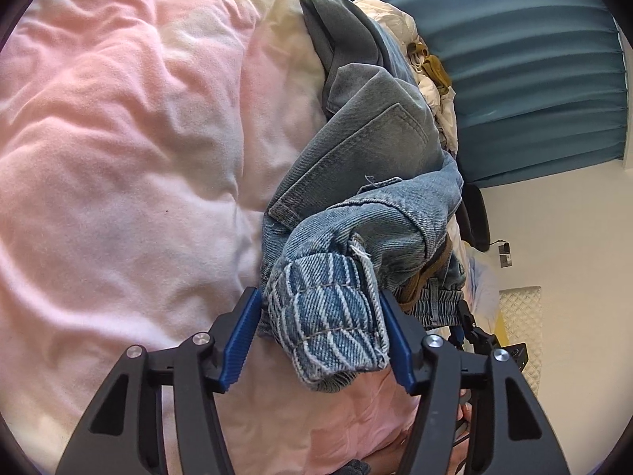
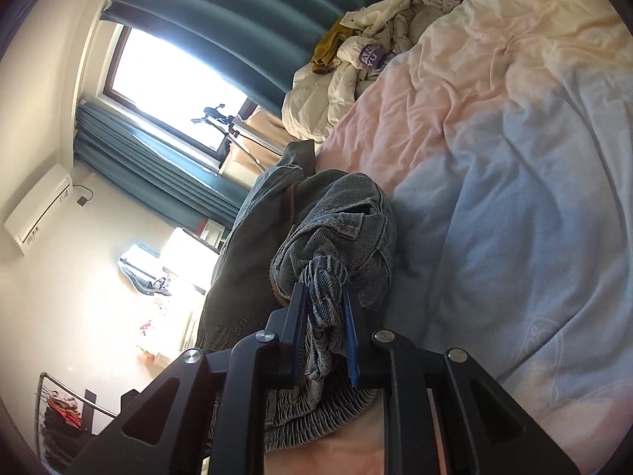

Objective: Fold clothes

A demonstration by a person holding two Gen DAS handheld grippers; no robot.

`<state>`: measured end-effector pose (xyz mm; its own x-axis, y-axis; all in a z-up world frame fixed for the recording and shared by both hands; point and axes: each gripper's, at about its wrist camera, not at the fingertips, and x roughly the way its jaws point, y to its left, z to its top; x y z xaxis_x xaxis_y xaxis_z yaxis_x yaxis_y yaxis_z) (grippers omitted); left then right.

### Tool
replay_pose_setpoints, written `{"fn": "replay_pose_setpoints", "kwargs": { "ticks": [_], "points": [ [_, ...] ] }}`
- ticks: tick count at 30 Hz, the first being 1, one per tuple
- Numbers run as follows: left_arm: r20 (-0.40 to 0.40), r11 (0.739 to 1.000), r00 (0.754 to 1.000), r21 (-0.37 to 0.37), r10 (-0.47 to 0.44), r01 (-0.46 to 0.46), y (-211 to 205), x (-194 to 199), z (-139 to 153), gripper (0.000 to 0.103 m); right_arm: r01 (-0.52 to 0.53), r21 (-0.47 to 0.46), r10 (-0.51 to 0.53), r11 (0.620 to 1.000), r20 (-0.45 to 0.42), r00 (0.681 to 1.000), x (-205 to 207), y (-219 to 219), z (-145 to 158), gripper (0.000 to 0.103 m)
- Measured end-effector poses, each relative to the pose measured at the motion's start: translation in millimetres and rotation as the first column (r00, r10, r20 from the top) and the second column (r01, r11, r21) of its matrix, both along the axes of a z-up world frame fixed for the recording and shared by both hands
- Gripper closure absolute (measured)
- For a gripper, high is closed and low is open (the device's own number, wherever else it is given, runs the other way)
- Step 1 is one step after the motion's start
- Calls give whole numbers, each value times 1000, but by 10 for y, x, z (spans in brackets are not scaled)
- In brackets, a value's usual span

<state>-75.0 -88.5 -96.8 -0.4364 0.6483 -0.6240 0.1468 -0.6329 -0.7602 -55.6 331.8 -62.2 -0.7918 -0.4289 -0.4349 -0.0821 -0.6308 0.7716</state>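
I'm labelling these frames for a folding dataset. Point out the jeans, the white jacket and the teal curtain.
jeans [image 1: 376, 146]: left wrist view, on the back pocket.
white jacket [image 2: 316, 99]: right wrist view, on its quilted body.
teal curtain [image 1: 534, 79]: left wrist view, on the middle pleats.

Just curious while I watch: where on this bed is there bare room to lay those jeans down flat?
The pink-and-white duvet beside the jeans lies bare, as does its pale blue part. The far end is crowded: a cream clothes pile sits there by the teal curtain.
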Motion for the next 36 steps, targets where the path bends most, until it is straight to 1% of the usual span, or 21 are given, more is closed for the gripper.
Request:
{"fn": "replay_pose_setpoints", "kwargs": {
  "ticks": [2,3,5,9,12,16,19,22,24,25,26,27,28,29,31,33,35,36],
  "points": [
    [-1,1000,1000,25,-3,3,2,-7,4,42,-11,33,11,999,-2,1000,14,-28,58,90],
    [-1,1000,1000,24,-3,3,7,-10,15,42,-12,36,12,999,-7,1000,22,-30,82,90],
    [-10,1000,1000,-3,-6,6,22,2,69,42,-20,33,21,999,-38,999,54,-39,145,90],
    [-76,998,996,-48,-42,39,128,27,226,40,-30,57,35,998,-102,994,114,-97,315,90],
    [-115,997,992,-55,-54,48,152,36,271,36,-39,84,47,996,-104,993,114,-142,352,90],
    [-123,997,990,-56,-67,61,178,42,274,33,-49,77,56,996,-94,994,81,-153,334,90],
    [-119,990,988,-117,-97,83,213,99,255,33,-59,77,66,995,-96,993,82,-163,342,89],
    [-117,979,983,-164,-139,119,299,101,226,33,-63,92,71,994,-96,993,85,-189,352,89],
    [-112,975,983,-187,-146,123,313,118,186,33,-60,99,69,993,-87,994,78,-192,348,88],
    [-113,978,984,-174,-136,116,292,125,169,34,-58,104,67,993,-81,994,72,-187,341,87],
    [-117,983,986,-151,-122,104,257,134,159,41,-57,109,65,992,-75,995,66,-183,334,86],
    [-122,987,987,-134,-107,90,222,139,160,46,-56,110,63,992,-70,996,65,-177,326,85],
    [-126,989,988,-125,-93,77,194,144,164,53,-53,107,60,993,-64,996,62,-167,314,85],
    [-128,990,988,-120,-88,73,182,146,162,61,-48,106,55,993,-56,997,57,-156,298,83],
    [-128,987,987,-135,-101,84,213,148,163,71,-37,103,41,994,-39,998,45,-132,263,81],
    [-132,983,985,-162,-112,90,253,149,177,74,-30,99,31,995,-4,1000,8,-110,204,78],
    [-134,983,985,-162,-104,82,245,143,172,77,-21,99,17,995,41,999,-48,-82,125,71],
    [-131,985,987,-157,-97,76,232,131,161,77,-20,93,14,995,64,998,-82,-63,72,70]
  ]
}}
